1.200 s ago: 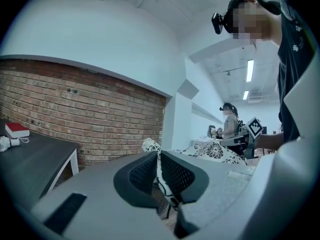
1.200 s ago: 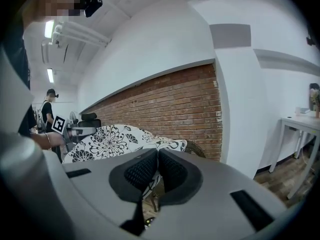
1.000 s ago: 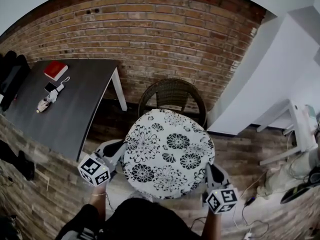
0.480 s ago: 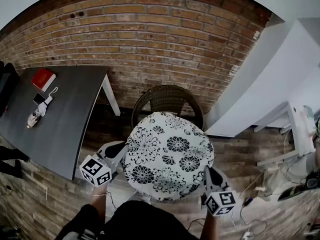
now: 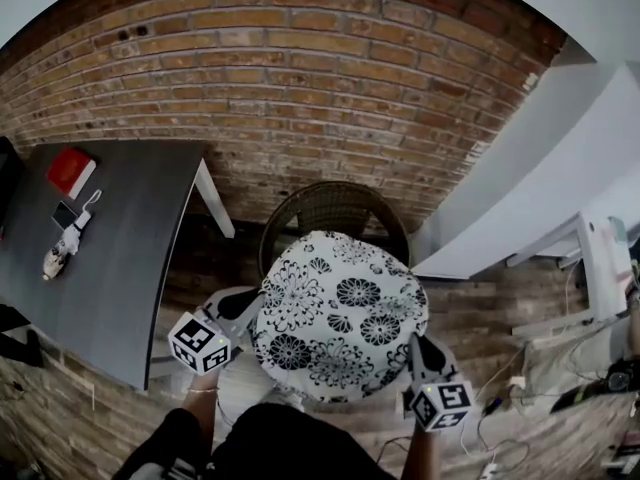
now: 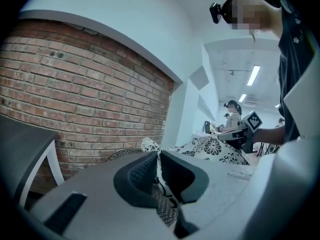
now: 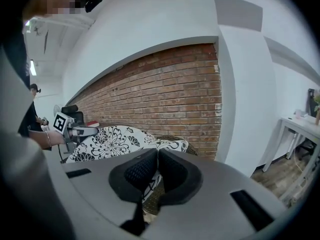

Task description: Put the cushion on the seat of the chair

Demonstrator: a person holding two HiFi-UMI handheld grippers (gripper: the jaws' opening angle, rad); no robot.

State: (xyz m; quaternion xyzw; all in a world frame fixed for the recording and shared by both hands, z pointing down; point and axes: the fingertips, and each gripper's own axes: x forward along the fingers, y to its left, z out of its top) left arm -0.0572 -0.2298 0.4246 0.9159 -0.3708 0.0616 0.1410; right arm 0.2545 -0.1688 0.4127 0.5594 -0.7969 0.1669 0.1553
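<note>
A round white cushion (image 5: pixel 340 313) with black flowers hangs level between both grippers, over the brown wicker chair (image 5: pixel 335 208) whose backrest shows beyond it. My left gripper (image 5: pixel 243 308) is shut on the cushion's left edge. At the lower right edge my right gripper (image 5: pixel 418 346) is shut on it too. In the left gripper view the cushion (image 6: pixel 210 146) runs out from the closed jaws (image 6: pixel 158 176). The right gripper view shows the cushion (image 7: pixel 115 139) pinched at its jaws (image 7: pixel 157 171), with the chair (image 7: pixel 175 140) behind. The chair's seat is hidden under the cushion.
A dark grey table (image 5: pixel 90 238) stands to the left with a red book (image 5: pixel 70 171) and small items. A brick wall (image 5: pixel 300 88) is behind the chair. White desks (image 5: pixel 600 258) and cables (image 5: pixel 500 408) lie to the right. Another person (image 6: pixel 232 115) stands far off.
The cushion and both grippers have shifted slightly forward toward the chair; the view has tilted so the table slid left and more chair backrest shows.
</note>
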